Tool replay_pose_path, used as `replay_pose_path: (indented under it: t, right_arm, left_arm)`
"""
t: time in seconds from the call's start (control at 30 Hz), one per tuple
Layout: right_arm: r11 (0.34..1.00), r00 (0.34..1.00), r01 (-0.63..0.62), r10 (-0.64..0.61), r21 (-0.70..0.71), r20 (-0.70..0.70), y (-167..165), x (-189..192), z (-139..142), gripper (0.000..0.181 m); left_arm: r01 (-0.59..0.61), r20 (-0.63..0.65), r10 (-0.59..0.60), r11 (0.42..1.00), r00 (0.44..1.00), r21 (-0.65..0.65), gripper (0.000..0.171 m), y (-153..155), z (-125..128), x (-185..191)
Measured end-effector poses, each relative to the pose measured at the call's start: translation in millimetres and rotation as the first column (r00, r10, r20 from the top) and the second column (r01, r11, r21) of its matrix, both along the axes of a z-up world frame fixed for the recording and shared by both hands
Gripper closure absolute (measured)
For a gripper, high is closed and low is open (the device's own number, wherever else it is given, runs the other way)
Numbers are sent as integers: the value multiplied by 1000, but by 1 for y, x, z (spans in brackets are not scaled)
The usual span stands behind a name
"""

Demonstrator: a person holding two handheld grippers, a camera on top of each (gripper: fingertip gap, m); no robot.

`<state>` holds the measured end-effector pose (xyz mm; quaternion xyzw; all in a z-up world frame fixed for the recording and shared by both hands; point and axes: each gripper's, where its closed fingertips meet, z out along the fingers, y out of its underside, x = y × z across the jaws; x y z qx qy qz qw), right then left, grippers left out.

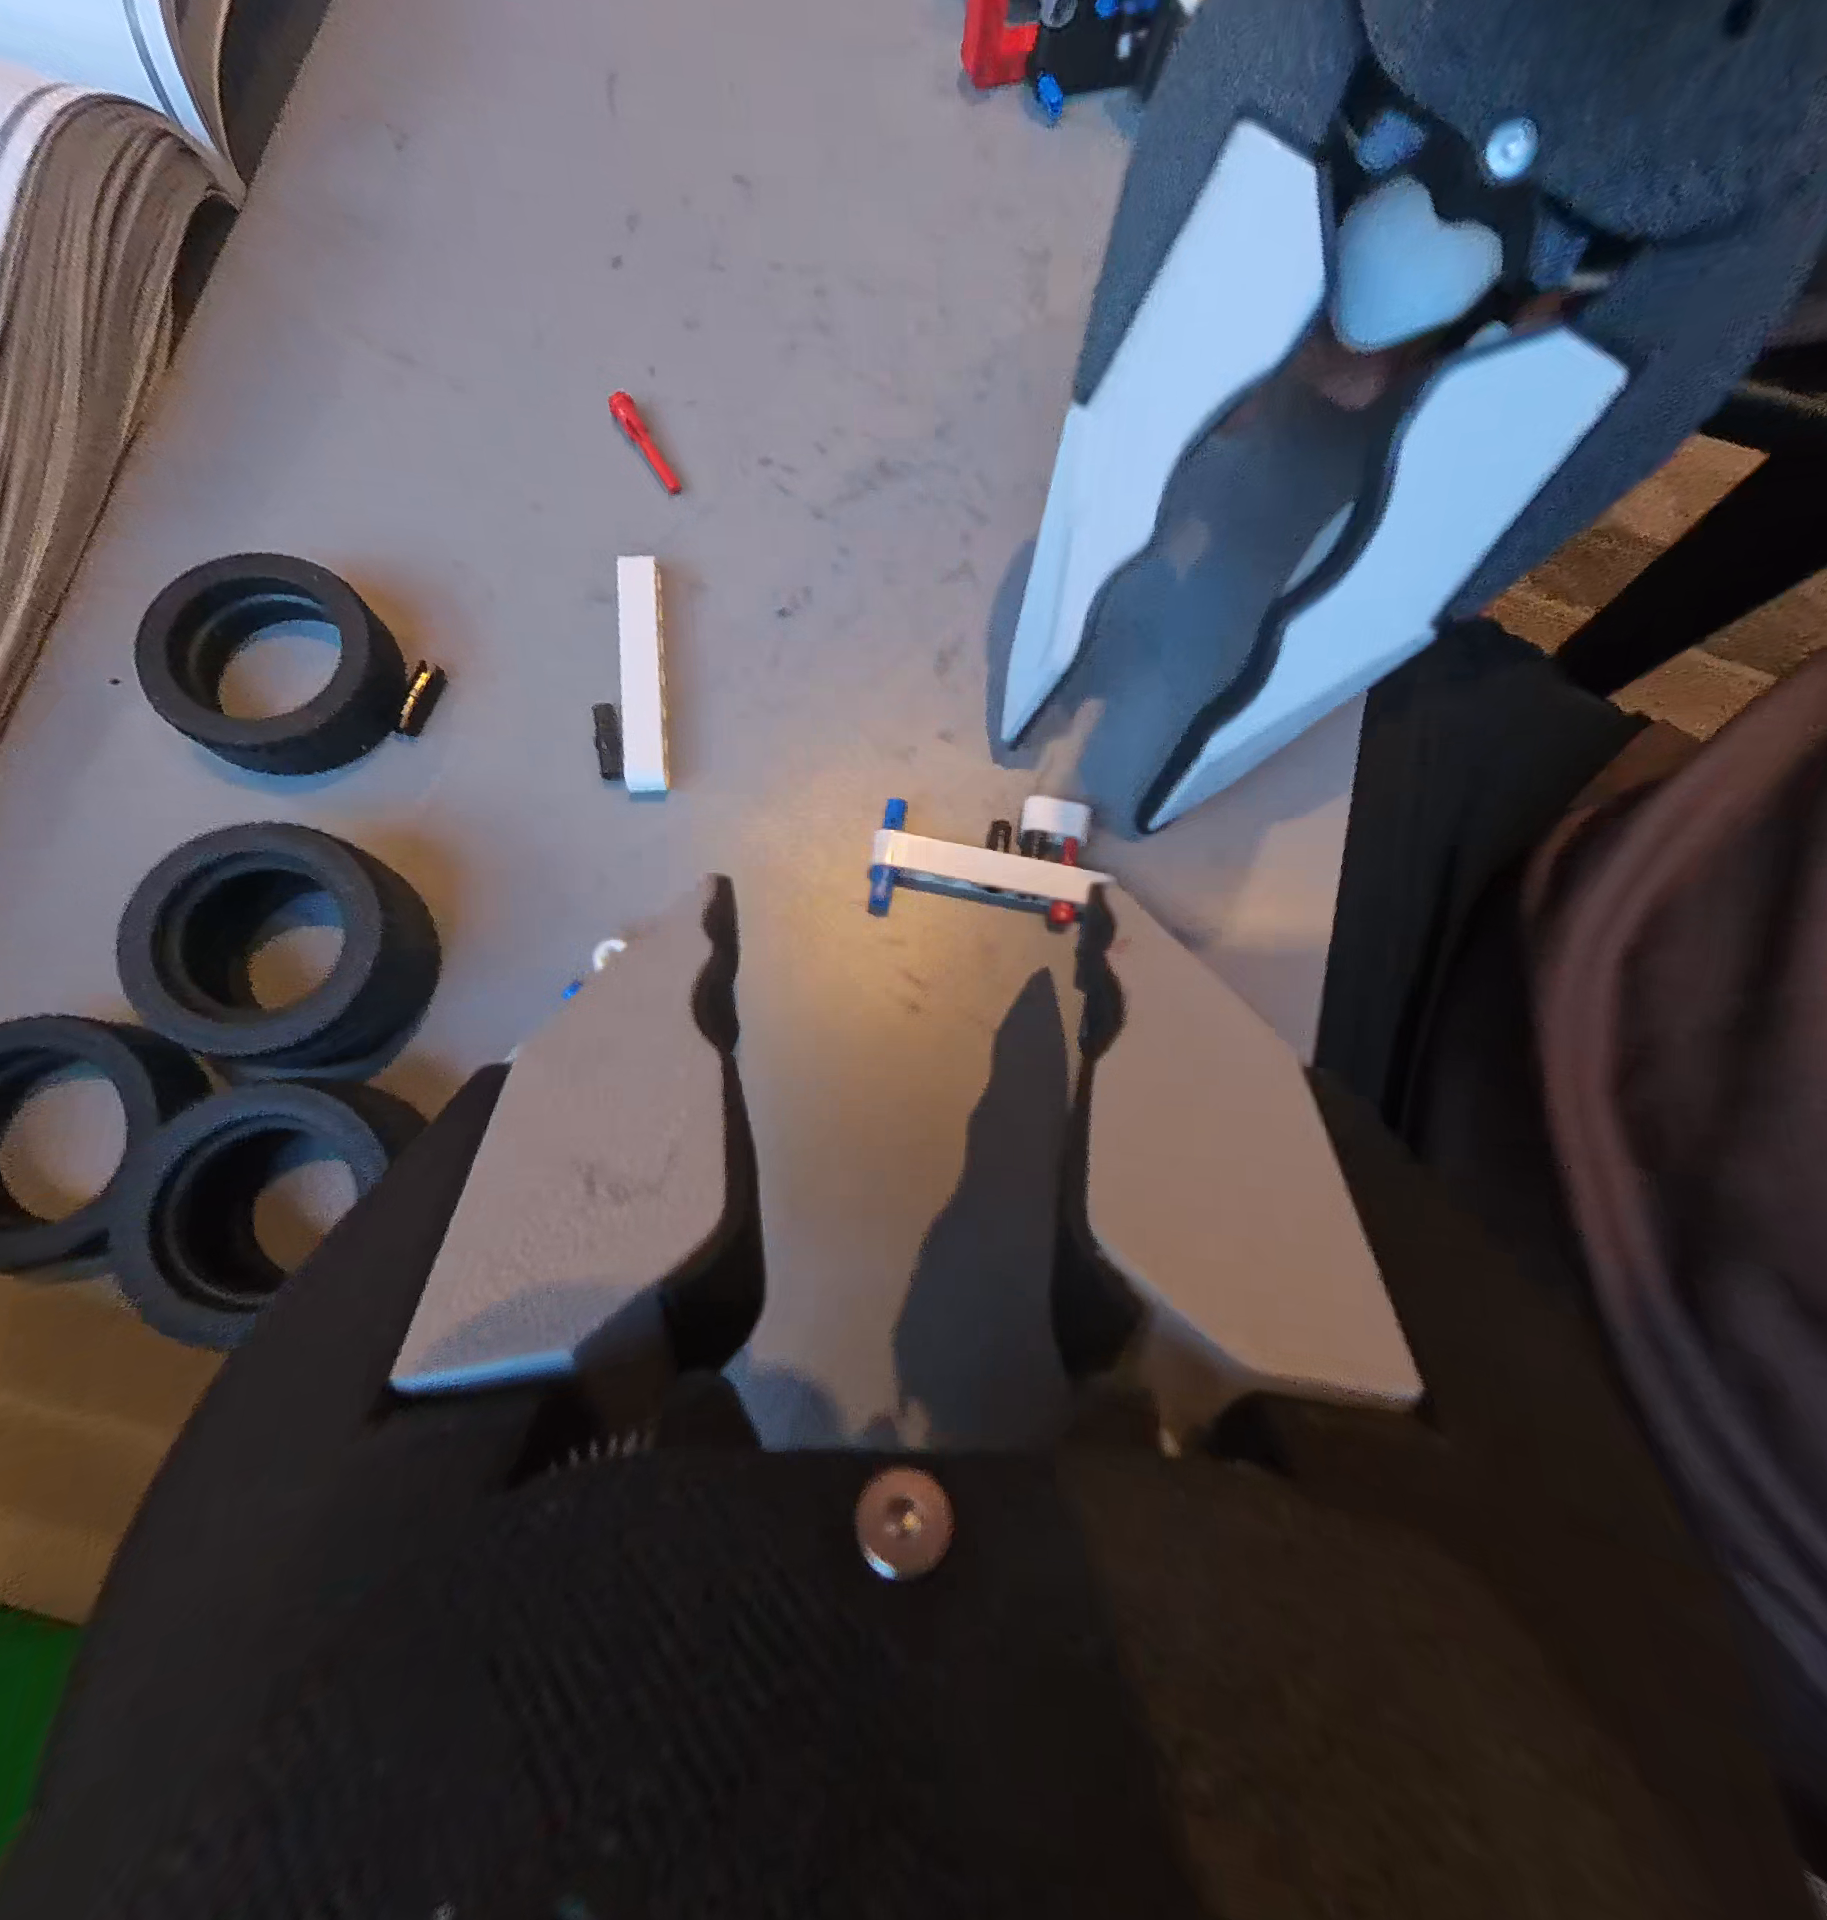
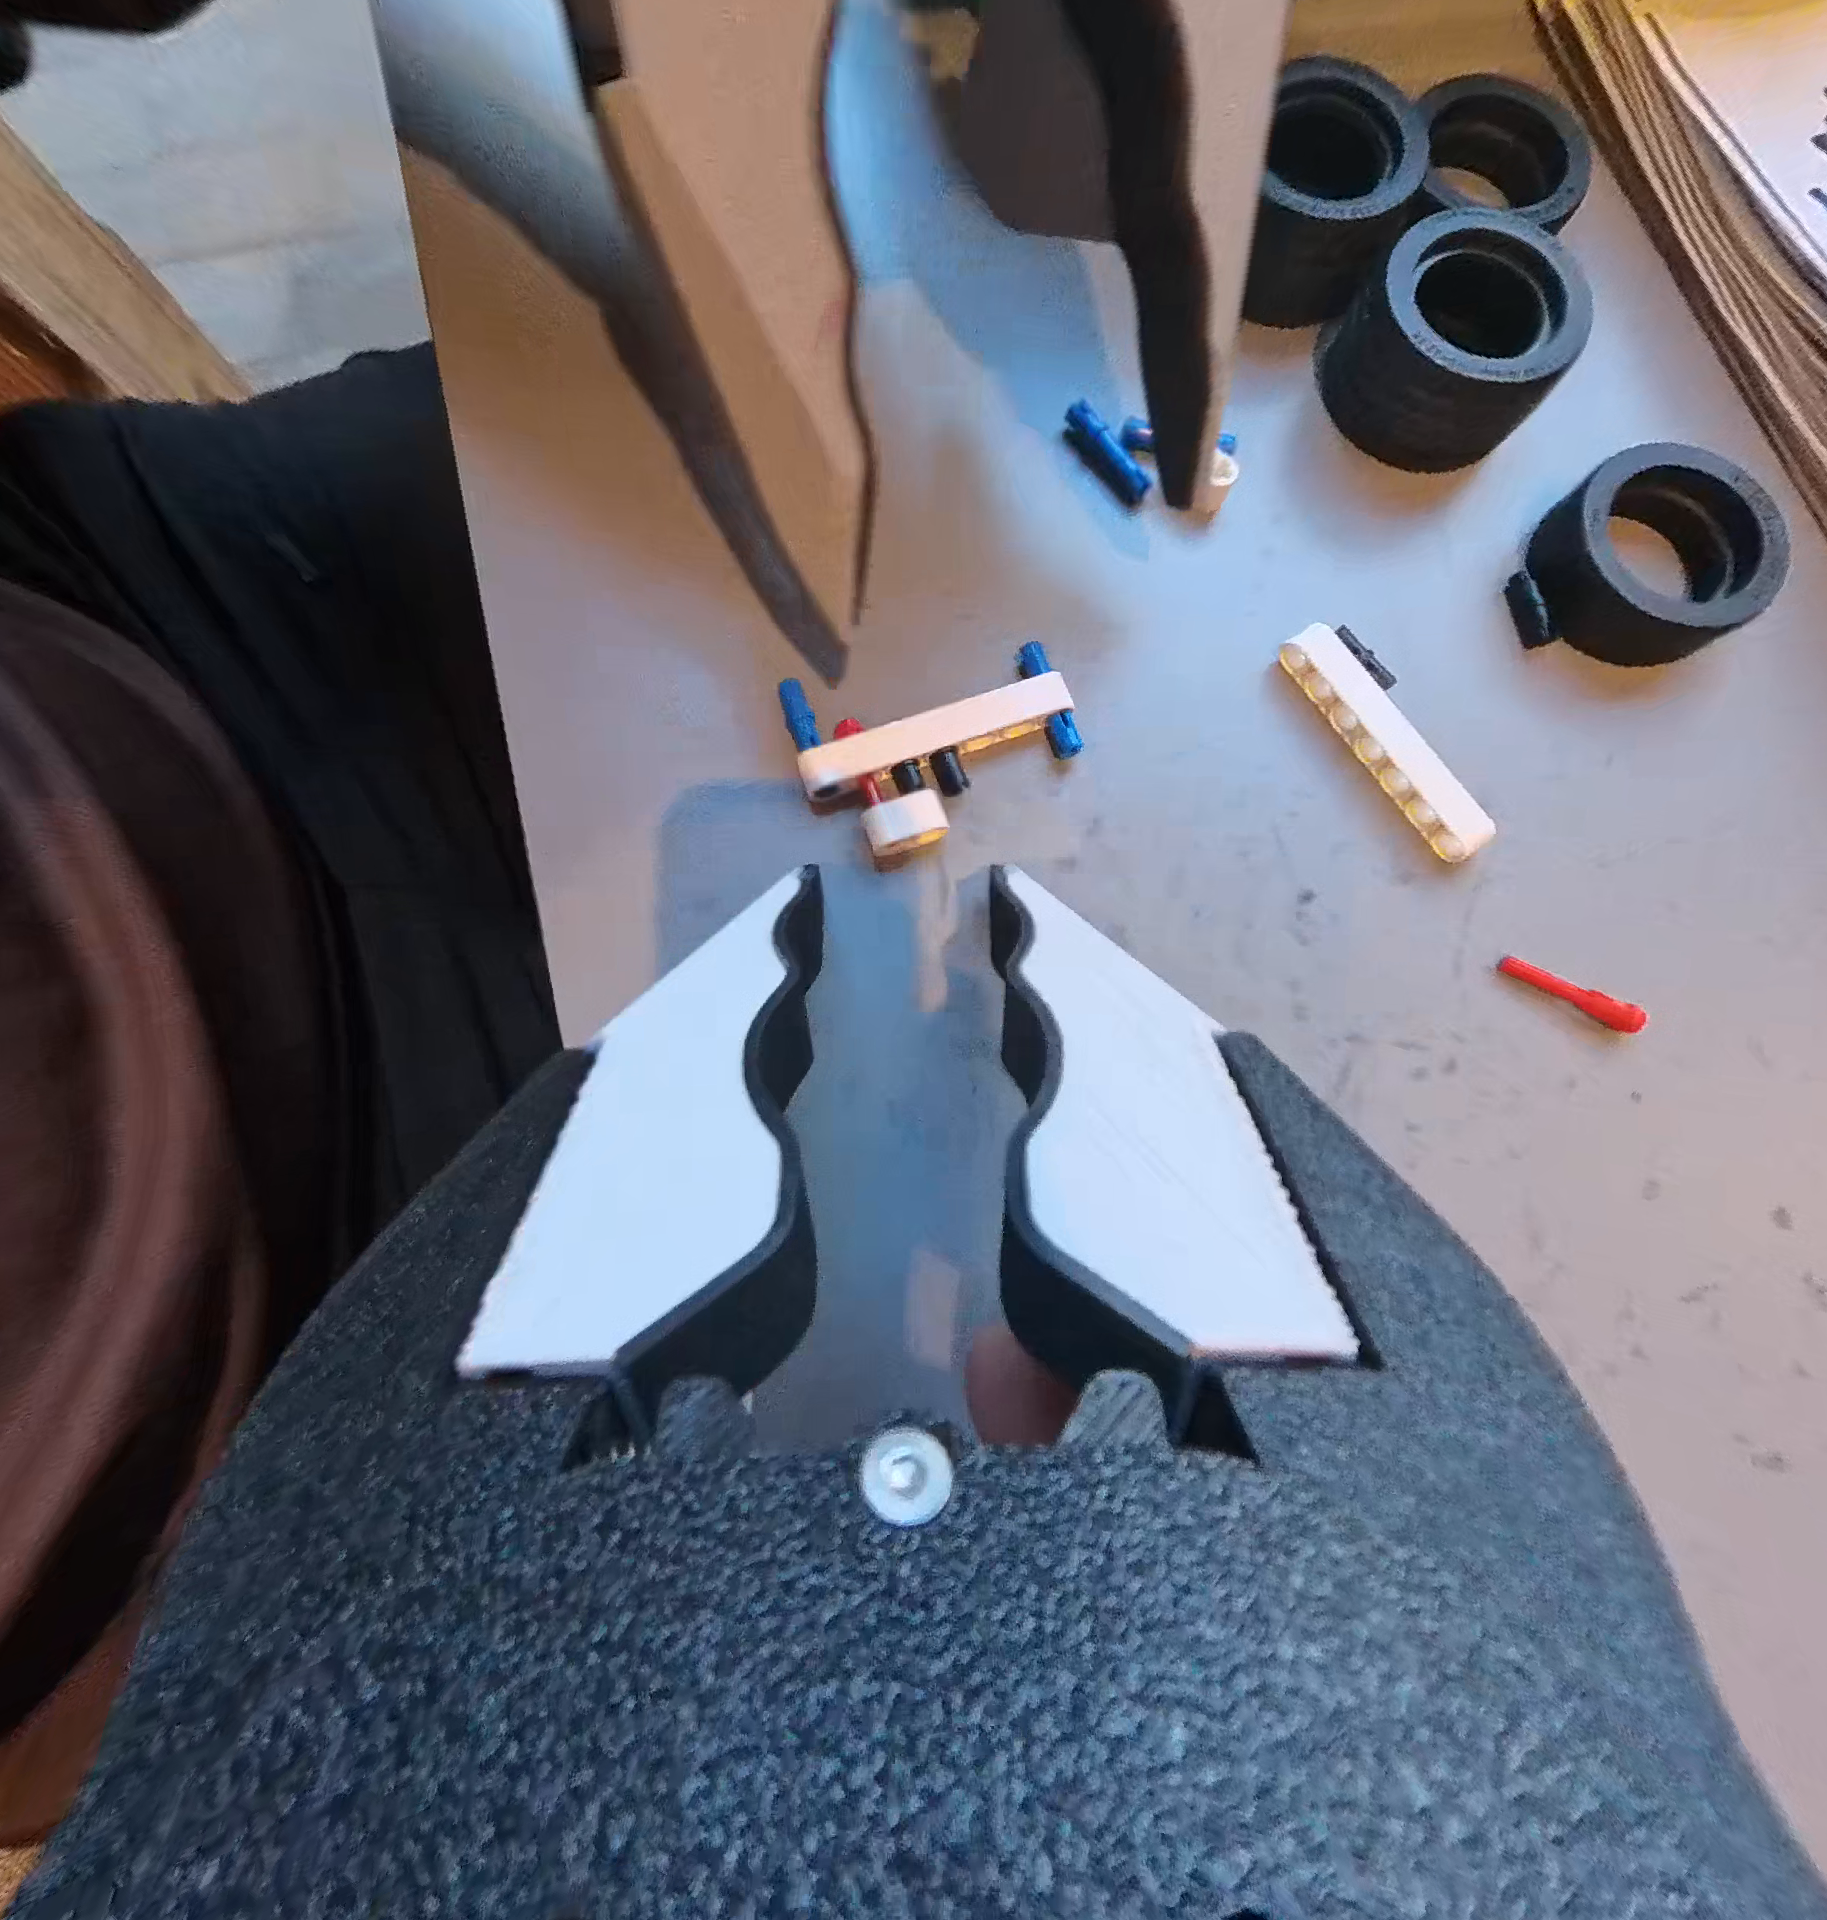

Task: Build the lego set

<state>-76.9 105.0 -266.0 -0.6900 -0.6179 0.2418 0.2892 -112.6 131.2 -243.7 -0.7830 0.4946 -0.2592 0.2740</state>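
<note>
Both grippers hang parted and empty over the grey table: the right gripper just short of the small white beam assembly, the left gripper facing it from the opposite side. Beyond the assembly lie a loose white beam, a red pin, then black tyres.

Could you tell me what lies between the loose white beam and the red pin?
Nothing: both wrist views show only bare grey table between the white beam and the red pin.
</note>
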Motion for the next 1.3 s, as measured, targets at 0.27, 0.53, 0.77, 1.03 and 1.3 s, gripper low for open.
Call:
replay_pose_path:
  t: [0.27, 0.53, 0.77, 1.03, 1.3]
  right_arm:
    - [1000, 1000, 17, -16, 21, -4, 6, -3, -1, 149]
    - [998, 998, 60, -60, 31, -12, 19, 4, -1, 153]
    - [999, 998, 44, -45, -18, -32, 11, 14, 7, 159]
    - [988, 991, 108, -116, -108, -69, -7, 7, 9, 153]
    - [992, 994, 91, -96, -90, -50, -9, 4, -1, 152]
  left_arm:
    - [47, -154, -47, 999, 987, -5, 128, 10, -23, -6]
    - [64, -123, -62, 998, 991, 9, 132, -17, -23, 3]
    - [46, -213, -5, 981, 977, 188, 146, -2, -14, -15]
    - [408, -404, -303, 890, 863, 204, 122, -7, -15, -5]
    - [718, -576, -509, 663, 640, 212, 125, -11, -12, 10]
